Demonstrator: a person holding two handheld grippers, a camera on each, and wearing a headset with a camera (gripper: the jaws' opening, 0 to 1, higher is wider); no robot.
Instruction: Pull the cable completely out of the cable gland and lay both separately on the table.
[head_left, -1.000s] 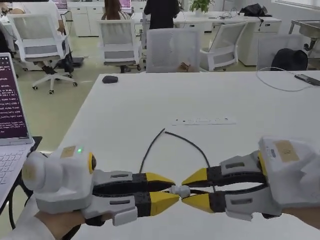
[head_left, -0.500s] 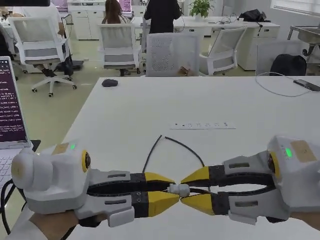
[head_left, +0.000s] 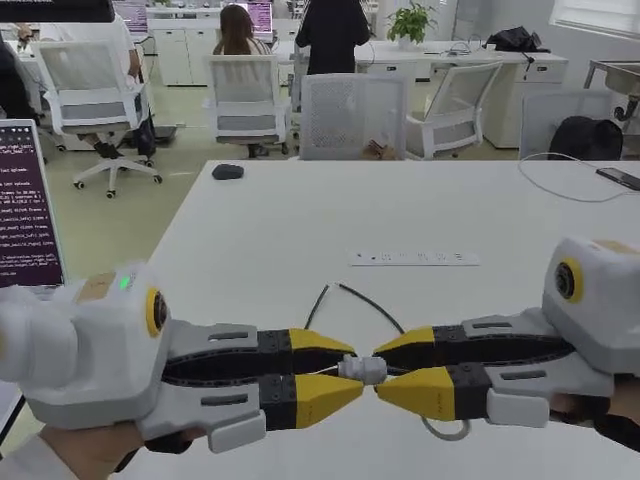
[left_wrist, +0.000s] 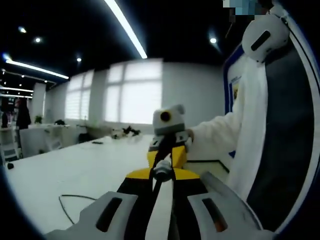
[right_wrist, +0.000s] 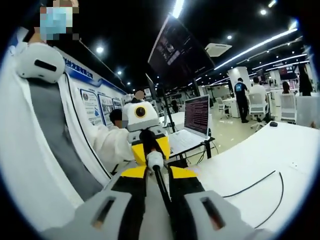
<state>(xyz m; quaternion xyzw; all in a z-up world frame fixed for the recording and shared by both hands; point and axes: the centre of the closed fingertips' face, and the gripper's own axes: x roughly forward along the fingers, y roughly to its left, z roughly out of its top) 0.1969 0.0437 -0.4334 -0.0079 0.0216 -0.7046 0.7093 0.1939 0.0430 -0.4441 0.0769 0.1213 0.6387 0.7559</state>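
Over the near part of the white table, the left gripper is pinching a small white plastic cable gland at its yellow tips. The right gripper, facing it nose to nose, is clamping the thin black cable just behind the gland, its jaws covering that stretch. Beyond the gland the cable's loose part is lying on the table, a flat white strip farther beyond. A black mouse is sitting far beyond, to the left.
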